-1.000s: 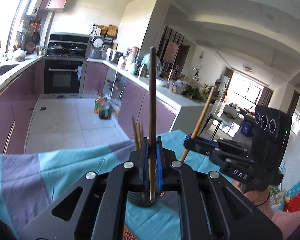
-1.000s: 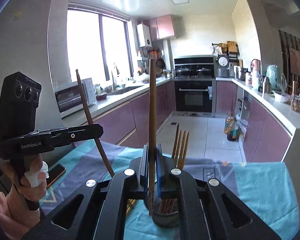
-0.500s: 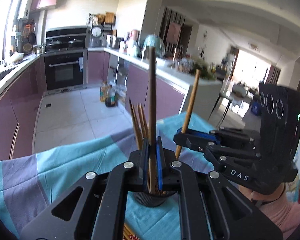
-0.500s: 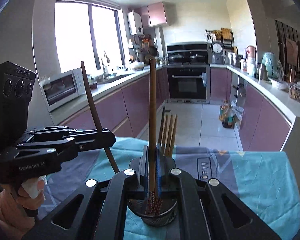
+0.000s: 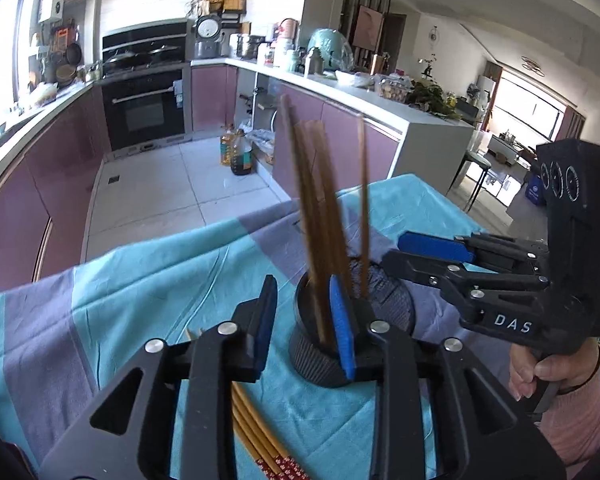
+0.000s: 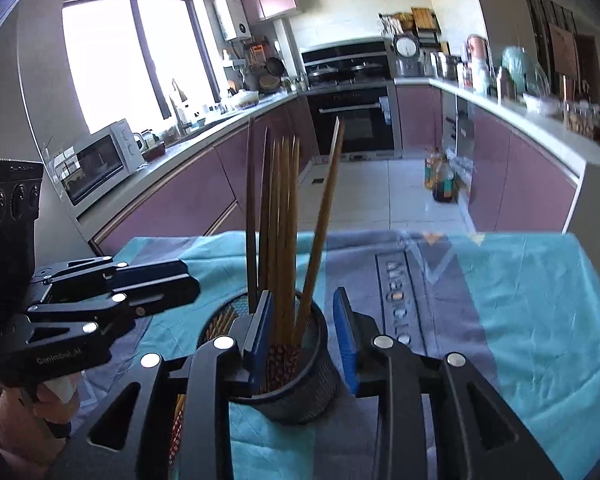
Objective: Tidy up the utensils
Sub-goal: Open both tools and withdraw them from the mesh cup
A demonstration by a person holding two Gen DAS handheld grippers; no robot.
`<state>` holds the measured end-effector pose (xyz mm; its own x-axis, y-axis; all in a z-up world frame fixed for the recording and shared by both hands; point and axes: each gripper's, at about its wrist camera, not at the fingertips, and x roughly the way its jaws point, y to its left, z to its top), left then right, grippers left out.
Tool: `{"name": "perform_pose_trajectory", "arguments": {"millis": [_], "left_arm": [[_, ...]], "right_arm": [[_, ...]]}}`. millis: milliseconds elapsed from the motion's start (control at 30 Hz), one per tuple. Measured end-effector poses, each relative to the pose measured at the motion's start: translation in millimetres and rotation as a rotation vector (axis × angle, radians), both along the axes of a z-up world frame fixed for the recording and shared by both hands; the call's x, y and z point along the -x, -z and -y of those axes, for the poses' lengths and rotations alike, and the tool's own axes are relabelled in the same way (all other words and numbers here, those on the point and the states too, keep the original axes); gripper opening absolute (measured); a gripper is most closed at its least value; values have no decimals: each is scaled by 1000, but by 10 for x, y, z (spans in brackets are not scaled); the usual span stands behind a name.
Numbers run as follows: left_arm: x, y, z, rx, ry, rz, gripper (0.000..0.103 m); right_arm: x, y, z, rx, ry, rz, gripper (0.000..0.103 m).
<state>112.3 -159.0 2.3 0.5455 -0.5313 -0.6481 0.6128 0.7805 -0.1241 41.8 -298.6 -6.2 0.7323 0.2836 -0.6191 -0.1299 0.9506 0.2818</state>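
Now chopsticks (image 6: 284, 240) upright in mesh holder (image 6: 300, 380), both grippers' jaws just opening, empty.

Upright chopsticks (image 6: 282, 236) fill the mesh holder (image 6: 300, 392), blocking its mouth; loose chopsticks (image 5: 256, 436) lie beside it (near side). The blue tablecloth (image 6: 540, 312) to the right lies open.
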Motion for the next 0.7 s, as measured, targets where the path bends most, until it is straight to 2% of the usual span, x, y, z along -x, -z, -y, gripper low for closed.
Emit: {"name": "perform_pose_trajectory", "arguments": {"millis": [167,267,500,700], "left_arm": [[-103,254,-144,20,5,-95,30],[-172,363,-177,53,18,-138,32],[-235,479,-148,69,16,-160,26],[-331,488,-146,83,-8,-158,26]], "right_arm": [[23,213,50,-106,-9,-59,30],[10,269,-22,-113,-9,-57,30],[-55,308,-84,-146,0,-23,27],[-66,286,-156,-134,19,0,27]]}}
